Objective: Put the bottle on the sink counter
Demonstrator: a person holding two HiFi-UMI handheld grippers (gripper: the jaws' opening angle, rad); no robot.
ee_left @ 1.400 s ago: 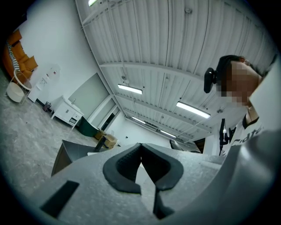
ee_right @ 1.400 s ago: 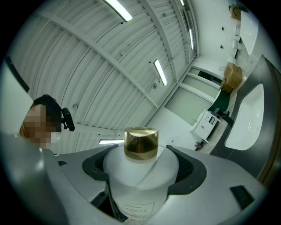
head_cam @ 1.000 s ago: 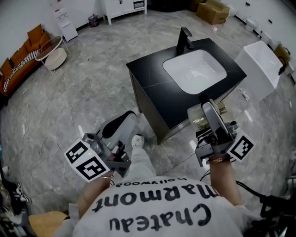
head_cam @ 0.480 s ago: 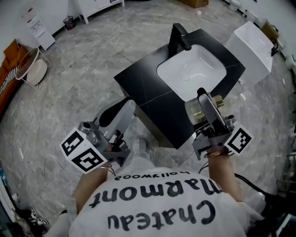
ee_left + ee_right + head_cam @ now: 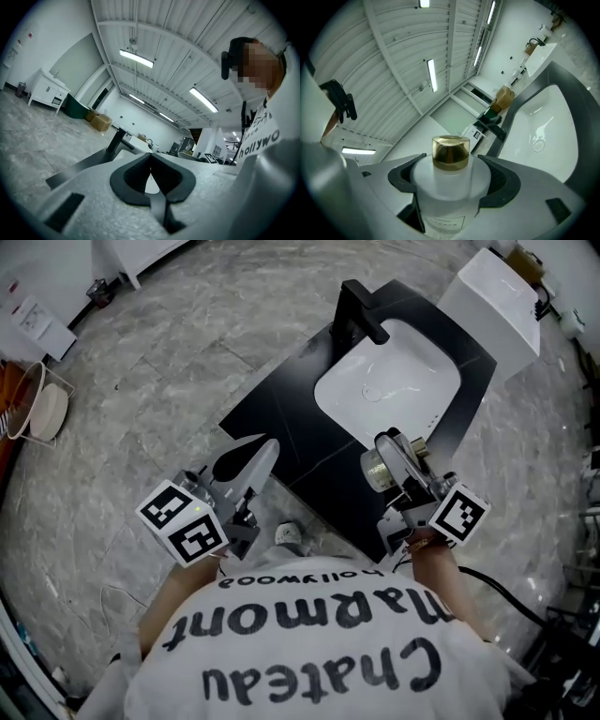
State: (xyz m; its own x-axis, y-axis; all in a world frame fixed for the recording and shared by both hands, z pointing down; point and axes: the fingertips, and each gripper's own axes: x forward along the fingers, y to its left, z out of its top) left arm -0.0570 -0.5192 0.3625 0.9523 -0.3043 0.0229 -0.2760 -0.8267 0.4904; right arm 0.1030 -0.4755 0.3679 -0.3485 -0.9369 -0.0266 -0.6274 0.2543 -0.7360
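Two grippers hung by the black table. The left gripper had its jaws pressed together, empty. The shirt read "Chateau Marmont Hollywood". The right gripper clamped a frosted, gold-capped bottle, label unreadable, above the table's front edge. The floor was grey marble.

Bright ceiling strip-lights, heavy fisheye edge distortion

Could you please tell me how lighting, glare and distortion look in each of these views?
Head view: strong fisheye bending of the floor and black sink counter, with soft sheen on the white basin. Left gripper view: dark round vignette, bright ceiling strips, the shut left gripper slightly soft. Right gripper view: same vignette, bottle sharp, glare spots in the basin.
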